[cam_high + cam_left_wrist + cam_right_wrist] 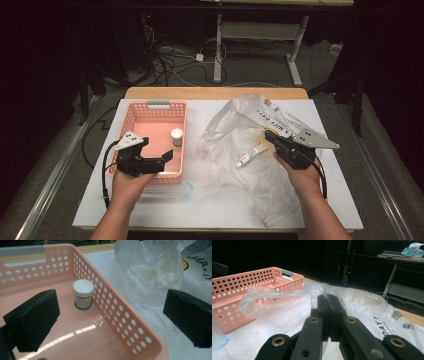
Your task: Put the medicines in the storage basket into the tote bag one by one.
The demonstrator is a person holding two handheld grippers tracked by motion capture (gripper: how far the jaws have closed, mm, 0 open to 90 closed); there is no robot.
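Observation:
A pink perforated basket (131, 119) (120, 312) (249, 280) stands on the left of the white table. A small white-lidded jar (176, 136) (83, 293) sits upright in it by the right wall. My left gripper (157, 150) (110, 322) hovers open over the basket's near right corner, its jaws straddling that wall, nothing between them. A crumpled clear plastic bag (235, 130) (152, 267) (282, 307) lies at centre right with a white tube (251, 155) on it. My right gripper (270, 135) (328, 298) is shut at the bag's right side; whether it pinches the film I cannot tell.
A small bluish clear ring (186, 190) (218, 341) lies on the table (215, 210) in front of the basket. Printed lettering shows on the bag's far right part (280, 117). Beyond the table's far edge are floor cables and a desk's white legs (218, 50).

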